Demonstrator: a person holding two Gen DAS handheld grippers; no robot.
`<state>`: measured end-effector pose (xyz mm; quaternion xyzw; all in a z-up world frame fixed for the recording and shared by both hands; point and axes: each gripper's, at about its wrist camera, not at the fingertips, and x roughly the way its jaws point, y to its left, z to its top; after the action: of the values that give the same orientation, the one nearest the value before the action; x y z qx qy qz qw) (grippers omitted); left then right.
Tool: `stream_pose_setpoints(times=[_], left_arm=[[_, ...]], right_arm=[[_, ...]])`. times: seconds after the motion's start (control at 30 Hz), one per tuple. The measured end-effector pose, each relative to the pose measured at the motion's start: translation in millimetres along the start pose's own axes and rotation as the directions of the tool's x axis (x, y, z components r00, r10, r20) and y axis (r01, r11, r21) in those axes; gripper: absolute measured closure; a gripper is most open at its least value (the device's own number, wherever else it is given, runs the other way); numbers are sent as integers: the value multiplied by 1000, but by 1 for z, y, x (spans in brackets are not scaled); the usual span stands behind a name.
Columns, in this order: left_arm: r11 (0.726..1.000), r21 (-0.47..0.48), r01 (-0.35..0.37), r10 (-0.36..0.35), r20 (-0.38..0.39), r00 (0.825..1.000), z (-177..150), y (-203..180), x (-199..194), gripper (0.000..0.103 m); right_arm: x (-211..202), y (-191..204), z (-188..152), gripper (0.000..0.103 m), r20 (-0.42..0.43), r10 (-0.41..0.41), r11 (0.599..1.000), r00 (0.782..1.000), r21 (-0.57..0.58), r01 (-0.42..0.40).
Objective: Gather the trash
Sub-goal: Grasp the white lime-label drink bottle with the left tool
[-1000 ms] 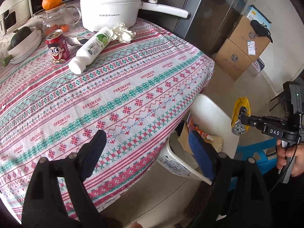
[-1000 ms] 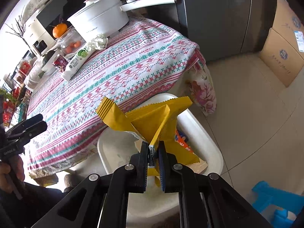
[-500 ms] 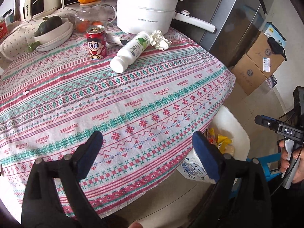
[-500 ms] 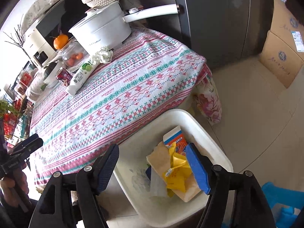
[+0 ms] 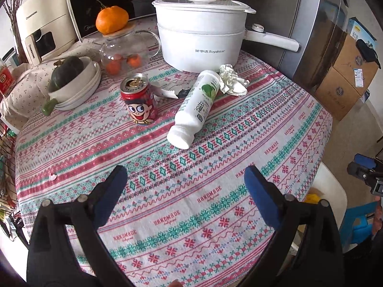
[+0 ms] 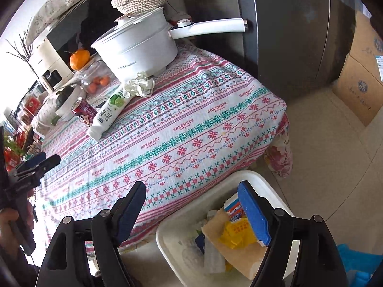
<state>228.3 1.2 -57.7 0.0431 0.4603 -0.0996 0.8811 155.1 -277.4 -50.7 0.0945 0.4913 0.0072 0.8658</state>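
Observation:
On the patterned tablecloth [image 5: 215,167] lie a white bottle [image 5: 196,110] on its side, a red can [image 5: 140,104] standing upright, a crumpled white tissue [image 5: 231,80] and a torn wrapper [image 5: 170,91]. They also show in the right wrist view: bottle [image 6: 107,112], can [image 6: 83,111], tissue [image 6: 141,83]. My left gripper [image 5: 186,191] is open and empty above the table's near part. My right gripper [image 6: 191,205] is open and empty above the white trash bin [image 6: 172,241], which holds a yellow wrapper [image 6: 235,233], brown paper and a carton.
A white electric pot [image 5: 201,38] stands behind the trash. A glass teapot with an orange [image 5: 115,21] on it and stacked bowls [image 5: 76,86] stand at the left. Cardboard boxes [image 5: 347,76] are on the floor at the right. A blue stool [image 6: 359,263] stands beside the bin.
My right gripper opened and dropped the yellow wrapper into the bin. My left gripper has swung from the table edge over the table, toward the bottle and can.

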Motion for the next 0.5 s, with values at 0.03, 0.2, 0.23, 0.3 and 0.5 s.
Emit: stream_pose_setpoints(times=[0.03,0.2,0.23,0.3,0.5], left_arm=[[1000,9,-2,2,-8,1000,9,-2,7,7],[996,89,-21,24,-39,999,51,-20,45,17],[995,98,-23,28,-48,998,58,-23,54,20],[994,107,-32,40,-70,997,69,-29,72,25],[990,123,-63,80,-141,987,85,-40,116,35]], right_arm=[[3,-2,2,22,1,-15,1000,1000,-1,15],[12,-16,14,22,-3,-44,999,999,11,45],[13,-19,16,22,-3,-50,999,999,13,50],[16,-26,19,22,-5,-65,998,998,17,65],[15,-38,24,22,-4,-74,997,997,26,74]])
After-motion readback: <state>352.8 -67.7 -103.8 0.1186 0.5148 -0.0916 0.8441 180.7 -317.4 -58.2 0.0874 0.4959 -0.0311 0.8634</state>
